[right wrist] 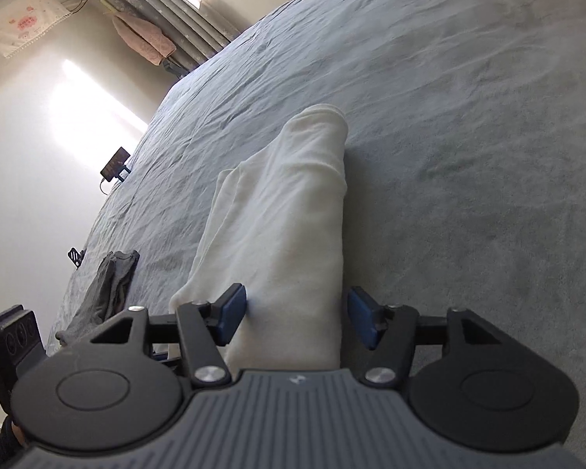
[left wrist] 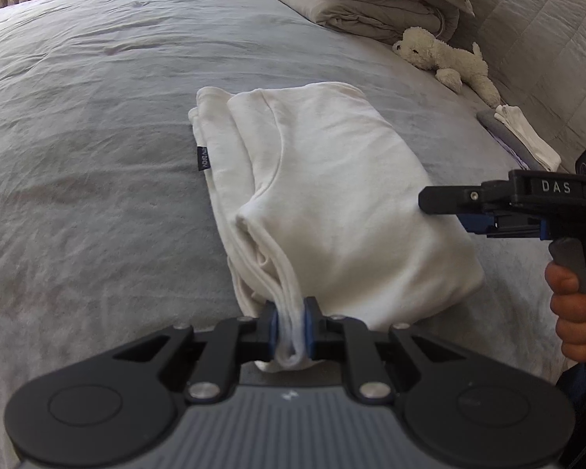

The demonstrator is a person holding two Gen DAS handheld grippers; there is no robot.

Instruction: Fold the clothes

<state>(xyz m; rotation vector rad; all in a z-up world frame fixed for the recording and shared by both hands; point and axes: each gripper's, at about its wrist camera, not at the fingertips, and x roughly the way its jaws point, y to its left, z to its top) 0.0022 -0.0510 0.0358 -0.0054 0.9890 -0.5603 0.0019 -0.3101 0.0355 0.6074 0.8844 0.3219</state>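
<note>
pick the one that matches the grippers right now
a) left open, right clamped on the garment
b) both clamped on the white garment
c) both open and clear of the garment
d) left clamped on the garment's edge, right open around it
d: the left gripper pinches bunched layers of the white garment between its blue pads, while the right gripper stands open, with the cloth between its pads and a clear gap at one pad.
</note>
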